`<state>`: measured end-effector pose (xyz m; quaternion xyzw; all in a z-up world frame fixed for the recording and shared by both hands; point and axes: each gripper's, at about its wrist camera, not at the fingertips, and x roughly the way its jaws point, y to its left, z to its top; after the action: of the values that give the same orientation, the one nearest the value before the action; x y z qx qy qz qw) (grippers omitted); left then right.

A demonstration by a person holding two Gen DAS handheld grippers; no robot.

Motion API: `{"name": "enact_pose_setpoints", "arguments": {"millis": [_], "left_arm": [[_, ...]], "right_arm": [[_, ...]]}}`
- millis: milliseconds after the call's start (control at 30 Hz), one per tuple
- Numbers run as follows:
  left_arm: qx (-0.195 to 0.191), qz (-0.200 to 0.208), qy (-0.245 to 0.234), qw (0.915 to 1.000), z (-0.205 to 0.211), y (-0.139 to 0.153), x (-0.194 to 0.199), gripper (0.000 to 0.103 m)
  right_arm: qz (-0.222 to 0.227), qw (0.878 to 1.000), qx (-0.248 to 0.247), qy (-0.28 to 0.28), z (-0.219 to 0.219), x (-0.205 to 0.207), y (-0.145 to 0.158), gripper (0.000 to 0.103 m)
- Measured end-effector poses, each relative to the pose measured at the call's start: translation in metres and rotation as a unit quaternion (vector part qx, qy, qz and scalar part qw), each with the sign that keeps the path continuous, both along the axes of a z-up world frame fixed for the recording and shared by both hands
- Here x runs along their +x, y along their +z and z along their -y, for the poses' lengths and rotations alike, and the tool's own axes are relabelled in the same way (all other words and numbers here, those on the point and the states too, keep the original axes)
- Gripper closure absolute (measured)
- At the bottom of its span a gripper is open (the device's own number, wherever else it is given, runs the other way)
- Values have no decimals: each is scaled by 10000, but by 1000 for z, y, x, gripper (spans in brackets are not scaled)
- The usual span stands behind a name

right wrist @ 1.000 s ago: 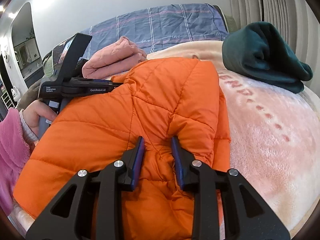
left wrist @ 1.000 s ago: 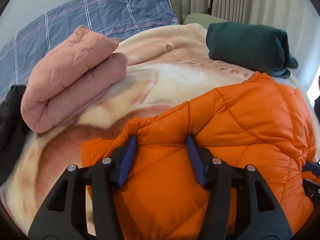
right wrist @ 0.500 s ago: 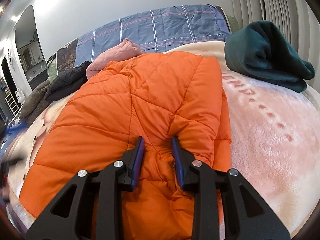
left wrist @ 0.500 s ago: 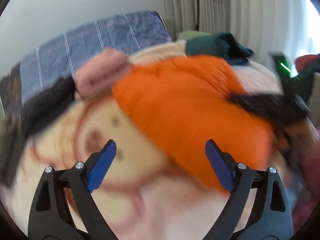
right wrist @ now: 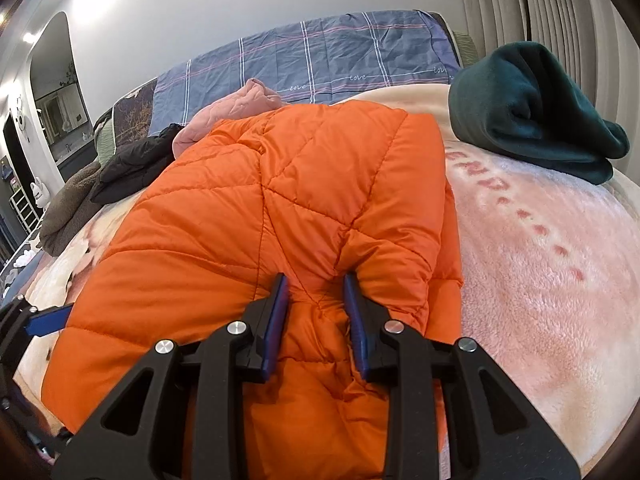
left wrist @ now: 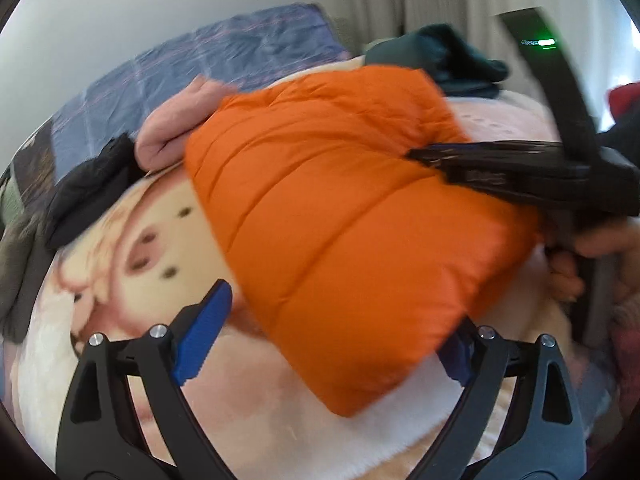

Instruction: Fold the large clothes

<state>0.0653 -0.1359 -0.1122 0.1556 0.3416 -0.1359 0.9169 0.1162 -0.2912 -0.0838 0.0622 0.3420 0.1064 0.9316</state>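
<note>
The orange puffer jacket (right wrist: 280, 216) was laid folded on the pink plush blanket (right wrist: 552, 280) of the bed; a pinch of its near edge was clamped between the 2 fingers of the right gripper (right wrist: 316, 316); the left gripper (left wrist: 332, 340) was held just off the jacket's corner, its fingers having just been spread wide apart, nothing gripped; a dark green folded garment (right wrist: 532, 108) was seen behind.

Both wrist views look down close over the bed, sharing the orange jacket (left wrist: 340, 216) between them
</note>
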Motion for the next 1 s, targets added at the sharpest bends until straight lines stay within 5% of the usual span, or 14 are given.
{"name": "enact_pose_setpoints", "arguments": {"millis": [100,267,767,867,933,1000], "left_arm": [[201,-187,347,9990,-13,-11,-1,9],[18,-600,552,9967,-38,-15,-12,9],[133,-669,589,9959,-43,-16,-12,9],[-41,-735,130,9972,-45,-12,-23,29],[-333,-929,-340,9945,-50,-2,-32,63],[-705,-1015,-690,9899,-58,20,-39,76]], "right_arm": [[-18,10000,73,41,0,0,0,73],[-43,9998,197,75,1,1,-1,73],[-12,9997,208,94,-4,-1,0,73],[-19,9997,215,89,-2,-1,0,73],[-20,9997,216,80,-2,-1,0,72],[-25,9997,234,76,-2,-2,1,72]]}}
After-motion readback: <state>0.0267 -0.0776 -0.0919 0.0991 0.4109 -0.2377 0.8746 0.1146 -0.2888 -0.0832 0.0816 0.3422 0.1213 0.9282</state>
